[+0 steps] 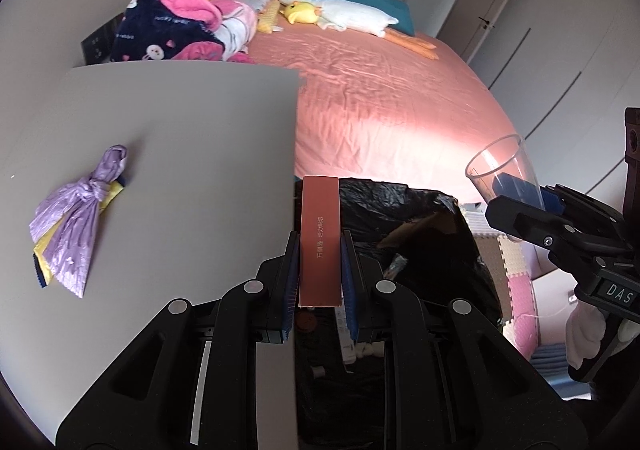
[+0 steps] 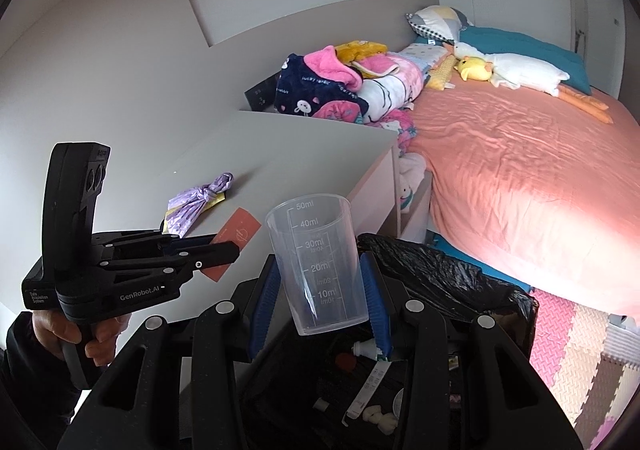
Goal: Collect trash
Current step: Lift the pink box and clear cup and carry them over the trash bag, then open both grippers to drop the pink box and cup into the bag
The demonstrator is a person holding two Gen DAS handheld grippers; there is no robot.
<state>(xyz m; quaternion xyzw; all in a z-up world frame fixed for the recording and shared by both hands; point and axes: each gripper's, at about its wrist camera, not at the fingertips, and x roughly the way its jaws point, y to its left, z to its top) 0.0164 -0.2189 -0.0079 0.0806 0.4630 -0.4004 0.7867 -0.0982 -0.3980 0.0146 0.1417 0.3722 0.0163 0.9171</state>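
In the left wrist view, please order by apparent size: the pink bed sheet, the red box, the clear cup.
1. Pink bed sheet, largest.
2. Red box and clear cup look similar; the box's nearness makes ranking unsure.

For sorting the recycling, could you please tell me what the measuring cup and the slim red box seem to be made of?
Measuring cup: clear, slightly frosted plastic, apparently; you see through it and its volume marks look moulded or printed. Slim red box: probably matte printed cardboard, with sharp flat edges and no shine.
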